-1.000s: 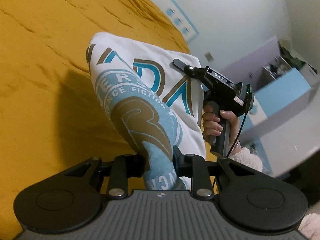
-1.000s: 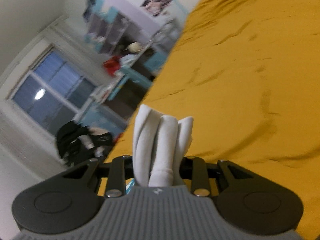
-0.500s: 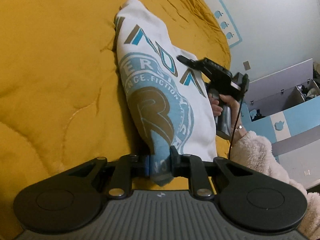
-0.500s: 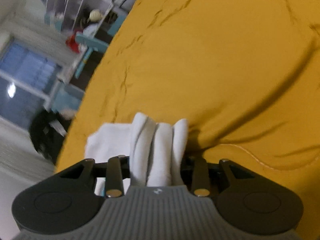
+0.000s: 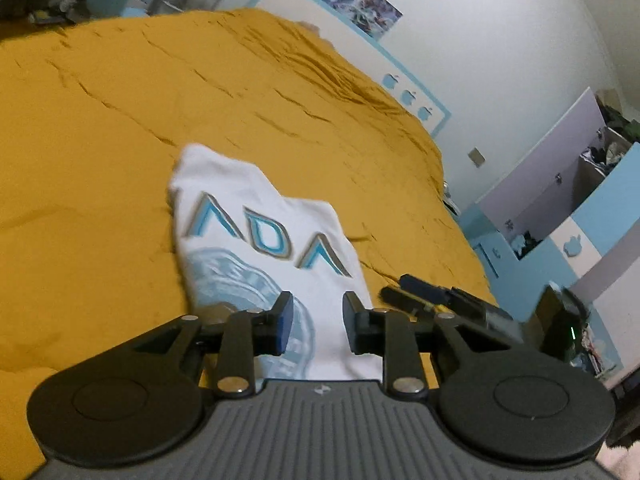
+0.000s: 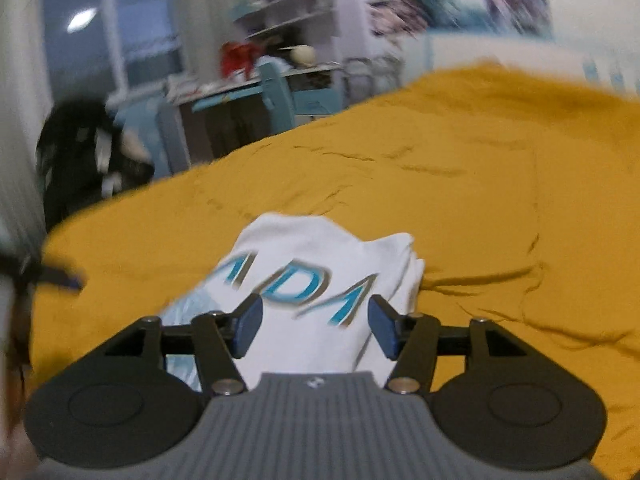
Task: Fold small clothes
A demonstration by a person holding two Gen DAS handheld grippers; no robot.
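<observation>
A wide mustard-yellow quilted bedspread (image 5: 100, 152) fills most of both wrist views, its surface creased with shallow wrinkles. Lying on it is a folded white cotton garment (image 5: 264, 248) printed with large teal and grey letters and a pale blue round emblem; it rests flat on the bedspread, just in front of both grippers and reaching back underneath them.

The left gripper (image 5: 316, 326), black with blue pads, has just been opening. Its jaws stand apart with the garment's near edge showing in the gap between them, and the pads do not press on the cloth.

The right gripper (image 6: 315, 326), of the same make, has also just been opening. Its jaws are spread wide above the lettered part of the garment (image 6: 320, 280), and its pads are clear of the fabric. In the left wrist view the right gripper's black fingers (image 5: 416, 292) lie just beside the garment's right edge.

The right wrist view is blurred.
</observation>
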